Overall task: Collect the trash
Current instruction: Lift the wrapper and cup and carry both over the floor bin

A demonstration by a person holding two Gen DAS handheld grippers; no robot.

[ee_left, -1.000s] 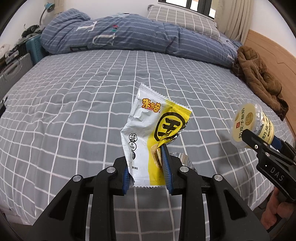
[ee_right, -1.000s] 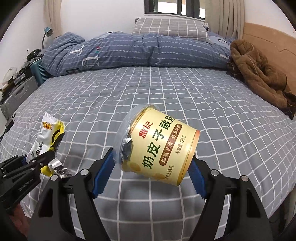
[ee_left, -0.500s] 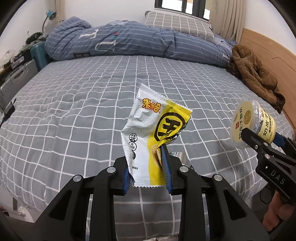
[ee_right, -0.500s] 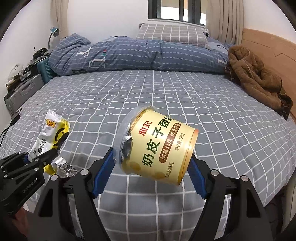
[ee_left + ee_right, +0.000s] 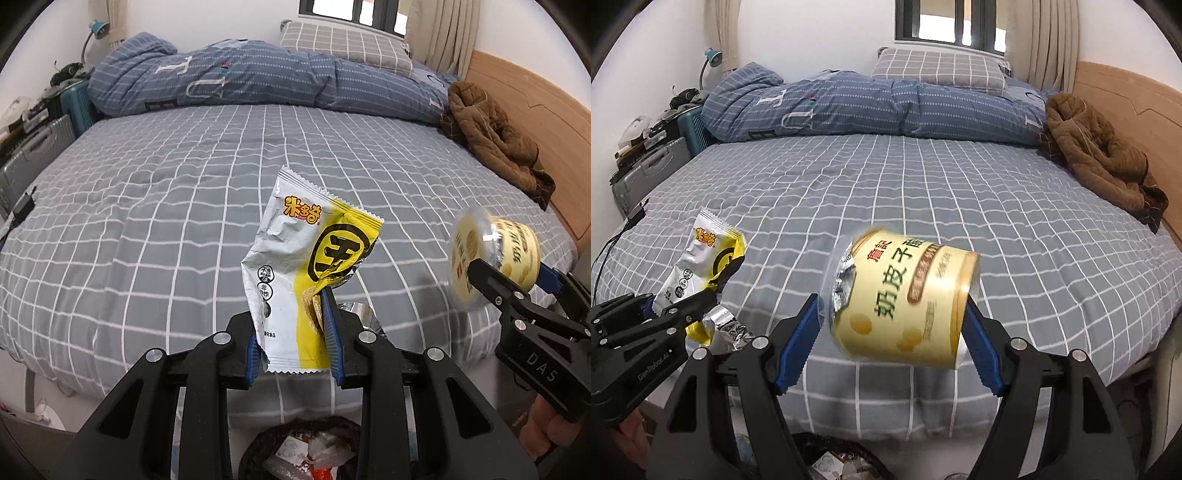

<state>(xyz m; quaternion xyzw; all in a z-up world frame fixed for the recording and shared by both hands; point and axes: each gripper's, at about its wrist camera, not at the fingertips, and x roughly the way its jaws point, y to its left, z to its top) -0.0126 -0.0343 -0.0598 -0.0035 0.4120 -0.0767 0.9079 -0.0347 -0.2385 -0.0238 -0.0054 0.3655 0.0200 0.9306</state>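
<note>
Left tongs (image 5: 295, 332) are clamped on my snack wrapper (image 5: 301, 273), dead centre, long axis up toward one o'clock; trash bin (image 5: 303, 454) sits below at six; a thin grip on crinkly foil could slip, I judge. Right tongs (image 5: 890, 328) squeeze the yoghurt tub (image 5: 905, 299) on its side, axis running nine to three, mouth at nine; bin rim (image 5: 831, 461) at six; dregs might spill onto the bed (image 5: 923, 192).

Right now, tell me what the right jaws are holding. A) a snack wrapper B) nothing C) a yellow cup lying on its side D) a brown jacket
C: the yellow cup sits sideways, clamped between the right gripper's blue pads, while the snack wrapper is in the left gripper.
</note>
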